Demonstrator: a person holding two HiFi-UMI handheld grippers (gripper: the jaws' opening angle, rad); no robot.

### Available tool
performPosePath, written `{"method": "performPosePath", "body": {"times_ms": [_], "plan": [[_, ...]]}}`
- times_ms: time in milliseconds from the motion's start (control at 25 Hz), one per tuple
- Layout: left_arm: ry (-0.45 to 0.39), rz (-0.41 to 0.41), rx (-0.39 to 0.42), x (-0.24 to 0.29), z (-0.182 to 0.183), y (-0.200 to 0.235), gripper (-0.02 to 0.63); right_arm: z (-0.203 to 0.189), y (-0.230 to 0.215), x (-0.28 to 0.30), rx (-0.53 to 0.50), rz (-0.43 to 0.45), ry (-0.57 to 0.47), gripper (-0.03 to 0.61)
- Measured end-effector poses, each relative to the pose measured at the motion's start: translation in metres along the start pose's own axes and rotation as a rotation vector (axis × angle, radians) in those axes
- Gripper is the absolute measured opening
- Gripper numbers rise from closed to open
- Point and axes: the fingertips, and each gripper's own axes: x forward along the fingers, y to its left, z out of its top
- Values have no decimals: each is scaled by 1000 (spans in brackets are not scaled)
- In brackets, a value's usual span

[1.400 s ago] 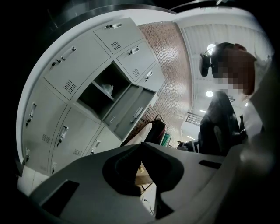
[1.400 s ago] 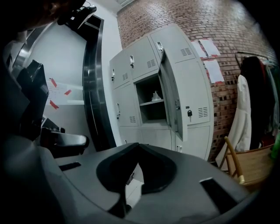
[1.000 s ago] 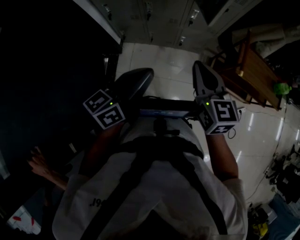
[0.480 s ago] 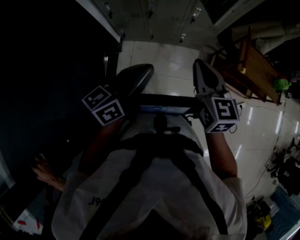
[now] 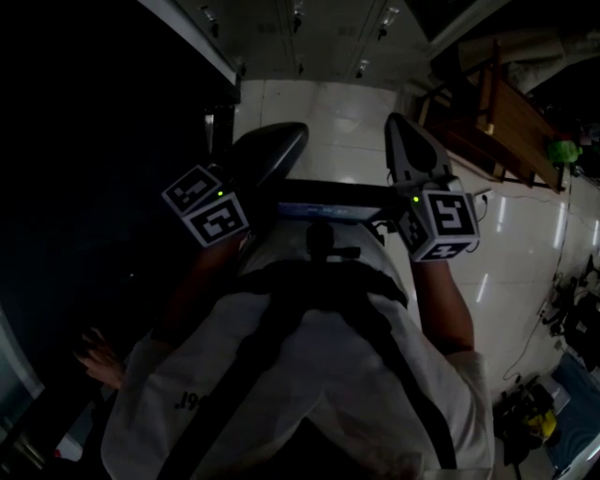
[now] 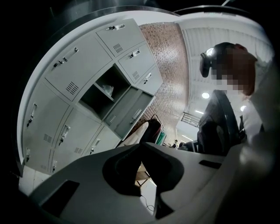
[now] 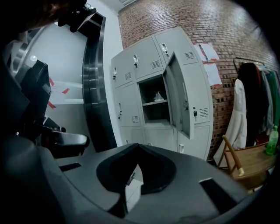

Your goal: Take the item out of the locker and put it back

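Two grippers, and both carry nothing: the left gripper has its jaws brought together with only floor showing past them, and the right gripper looks the same in its own view. From the head view I get little. The left half is nearly black, my own torso fills the near part, and the locker bank is cut off at the far edge, too dim to tell which door stands open. A hand shows at the near left, its owner lost in the dark. The right gripper view fills this in: the locker bank stands against a brick wall, one door is swung open, and a small pale item sits on the shelf of that compartment, too small for me to identify. The left gripper view, tilted, shows the same item inside. Both grippers are well apart from it. A wooden chair stands to the right.
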Motion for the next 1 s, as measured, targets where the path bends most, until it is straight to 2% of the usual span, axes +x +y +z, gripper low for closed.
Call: {"method": "performPosePath", "body": {"times_ms": [1000], "plan": [[39,-16,1,-18,-4,-1,0,-7,24,3,-12,12,23,0]]}}
